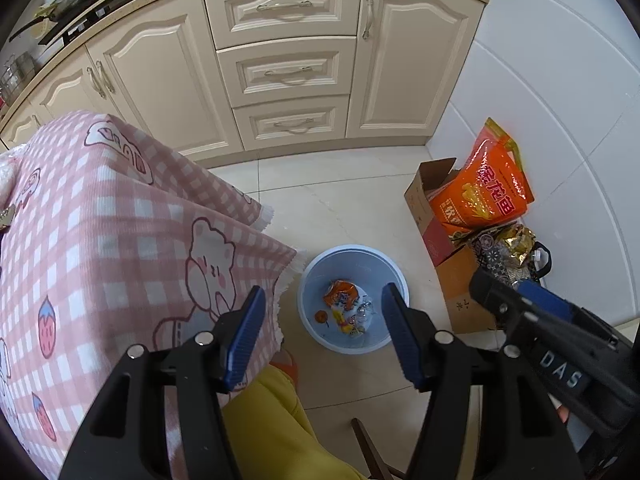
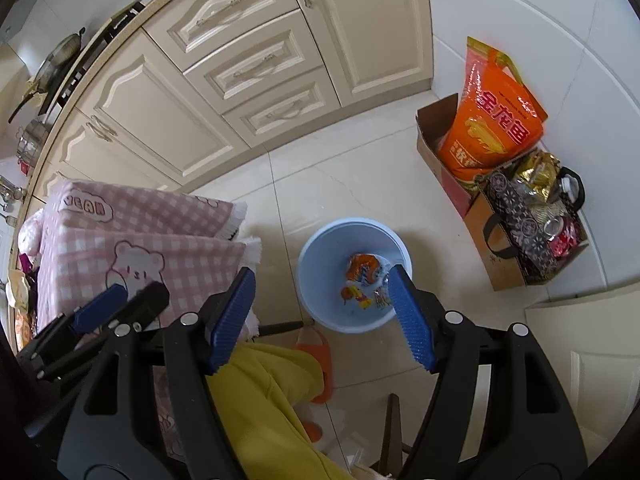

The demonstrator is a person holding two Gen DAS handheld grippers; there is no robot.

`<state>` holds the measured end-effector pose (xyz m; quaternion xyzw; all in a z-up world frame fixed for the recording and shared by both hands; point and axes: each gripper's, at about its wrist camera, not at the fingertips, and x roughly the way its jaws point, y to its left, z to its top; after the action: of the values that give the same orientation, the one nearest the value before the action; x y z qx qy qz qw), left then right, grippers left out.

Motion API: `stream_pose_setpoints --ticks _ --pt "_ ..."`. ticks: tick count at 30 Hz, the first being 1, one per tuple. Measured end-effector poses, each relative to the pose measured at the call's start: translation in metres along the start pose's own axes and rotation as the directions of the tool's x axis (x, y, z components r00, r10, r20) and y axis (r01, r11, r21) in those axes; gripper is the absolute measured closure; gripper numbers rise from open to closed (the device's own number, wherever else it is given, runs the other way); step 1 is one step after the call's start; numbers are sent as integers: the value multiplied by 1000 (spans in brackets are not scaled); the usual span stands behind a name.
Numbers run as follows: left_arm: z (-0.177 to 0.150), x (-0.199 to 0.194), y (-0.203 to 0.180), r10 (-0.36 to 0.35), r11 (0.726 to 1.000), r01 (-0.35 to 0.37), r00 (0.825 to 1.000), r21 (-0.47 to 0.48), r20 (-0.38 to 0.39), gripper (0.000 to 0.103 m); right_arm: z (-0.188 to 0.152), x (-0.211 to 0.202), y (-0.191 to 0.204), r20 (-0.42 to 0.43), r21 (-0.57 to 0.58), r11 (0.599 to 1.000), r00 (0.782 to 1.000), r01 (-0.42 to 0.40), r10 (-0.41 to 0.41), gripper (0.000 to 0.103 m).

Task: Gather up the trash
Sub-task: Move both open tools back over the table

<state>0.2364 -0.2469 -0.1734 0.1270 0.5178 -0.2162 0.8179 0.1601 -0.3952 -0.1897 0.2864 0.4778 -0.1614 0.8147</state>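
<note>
I see L gripper (image 1: 324, 336) & R gripper (image 2: 322, 314) both w/ jaws apart, nothing between, above blue bin (image 1: 316, 268) on floor by pink tablecloth (image 1: 120, 240); wrappers (image 1: 348, 308) inside bin.

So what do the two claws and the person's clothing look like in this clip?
Both are the same build: the left claw and right claw have black angular plastic frames with silver round bolts and blue ribbed finger pads. In the left wrist view the right claw's body carries white lettering "DAS". The person wears yellow trousers and orange slippers.
</note>
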Motion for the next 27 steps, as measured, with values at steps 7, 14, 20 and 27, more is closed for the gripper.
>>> stream_pose_setpoints --ticks 7,14,20,27 --pt "-8 -15 -2 -10 1000 9 1000 4 21 43 -9 -19 -1 29 1 1000 1000 6 -6 32" --pt "-19 -43 1 -13 1000 13 998 1 67 42 -19 -49 8 97 -30 999 995 14 -11 32" --pt "-30 -73 11 -7 1000 10 993 -21 121 41 -28 -75 22 150 -64 998 989 -7 17 31" --pt "-45 -108 34 19 998 -6 983 -68 184 41 -42 -102 53 208 -153 988 976 -36 68 30"
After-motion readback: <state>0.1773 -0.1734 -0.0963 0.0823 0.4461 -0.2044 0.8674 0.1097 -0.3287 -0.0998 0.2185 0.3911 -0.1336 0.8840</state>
